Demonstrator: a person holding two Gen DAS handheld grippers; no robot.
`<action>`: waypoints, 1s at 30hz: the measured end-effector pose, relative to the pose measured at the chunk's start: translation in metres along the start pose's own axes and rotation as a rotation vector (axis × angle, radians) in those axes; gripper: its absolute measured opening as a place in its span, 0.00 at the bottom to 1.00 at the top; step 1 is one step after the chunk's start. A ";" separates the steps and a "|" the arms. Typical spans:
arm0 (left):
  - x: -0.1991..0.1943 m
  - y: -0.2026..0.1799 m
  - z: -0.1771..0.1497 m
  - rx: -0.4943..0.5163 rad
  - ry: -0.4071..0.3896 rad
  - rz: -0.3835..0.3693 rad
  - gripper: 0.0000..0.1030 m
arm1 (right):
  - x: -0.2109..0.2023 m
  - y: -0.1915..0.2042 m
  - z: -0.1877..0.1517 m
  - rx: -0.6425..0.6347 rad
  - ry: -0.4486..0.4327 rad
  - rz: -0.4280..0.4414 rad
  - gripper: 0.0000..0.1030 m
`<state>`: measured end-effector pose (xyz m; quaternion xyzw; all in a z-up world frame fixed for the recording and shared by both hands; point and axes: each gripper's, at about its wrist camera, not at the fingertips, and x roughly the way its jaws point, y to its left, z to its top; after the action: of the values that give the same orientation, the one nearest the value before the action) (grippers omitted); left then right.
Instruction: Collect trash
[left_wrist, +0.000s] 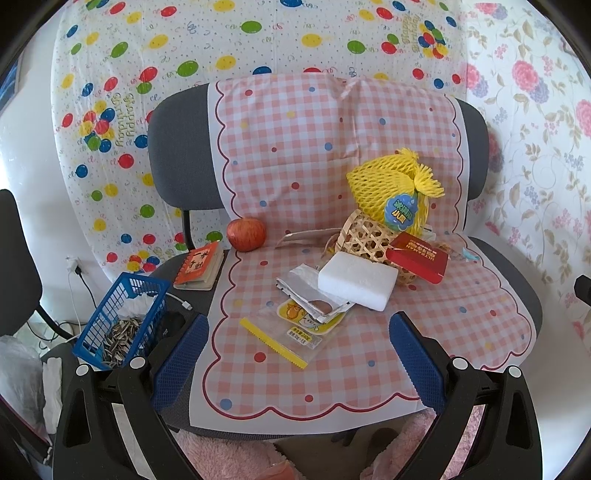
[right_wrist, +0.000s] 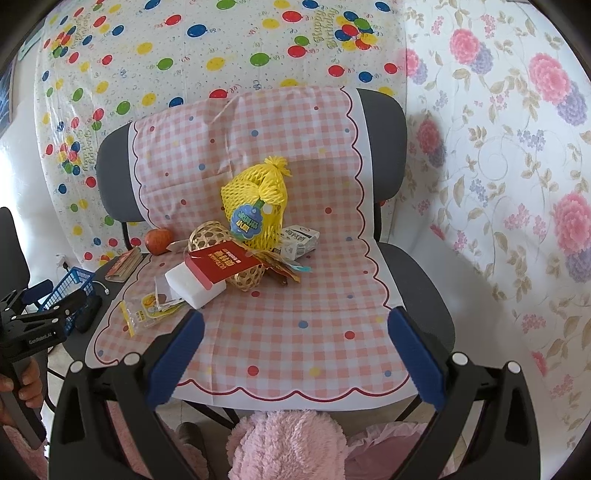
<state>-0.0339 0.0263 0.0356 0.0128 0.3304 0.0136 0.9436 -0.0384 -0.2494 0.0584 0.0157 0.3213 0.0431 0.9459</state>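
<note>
A chair seat covered by a pink checked cloth (left_wrist: 332, 369) holds a pile of litter. A clear zip bag with a yellow strip (left_wrist: 295, 332) lies nearest, under a crumpled silver wrapper (left_wrist: 310, 295) and a white foam block (left_wrist: 356, 284). Behind are a woven bamboo basket (left_wrist: 364, 236), a red box (left_wrist: 419, 258), yellow foam netting (left_wrist: 388, 184) and a white carton (right_wrist: 299, 240). My left gripper (left_wrist: 299, 332) is open and empty just in front of the zip bag. My right gripper (right_wrist: 295, 332) is open and empty over the cloth's front right.
A blue basket (left_wrist: 122, 321) with sunflower seed shells sits at the seat's left edge. An apple (left_wrist: 246, 233) and a small orange notebook (left_wrist: 199, 266) lie at the back left. A white cable (left_wrist: 181, 301) runs by the basket. Pink fluffy fabric (right_wrist: 288, 446) lies below the seat.
</note>
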 end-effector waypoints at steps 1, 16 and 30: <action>-0.001 0.000 -0.001 -0.001 0.000 0.000 0.94 | 0.000 0.001 0.000 -0.008 0.001 -0.005 0.94; 0.001 -0.001 -0.003 0.000 0.002 0.001 0.94 | 0.001 0.001 -0.003 -0.054 0.027 -0.042 0.94; 0.030 0.015 -0.032 -0.039 0.081 -0.004 0.94 | 0.048 0.014 -0.021 -0.110 0.097 0.005 0.94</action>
<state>-0.0310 0.0430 -0.0078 -0.0068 0.3679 0.0189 0.9296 -0.0140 -0.2315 0.0136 -0.0375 0.3639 0.0638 0.9285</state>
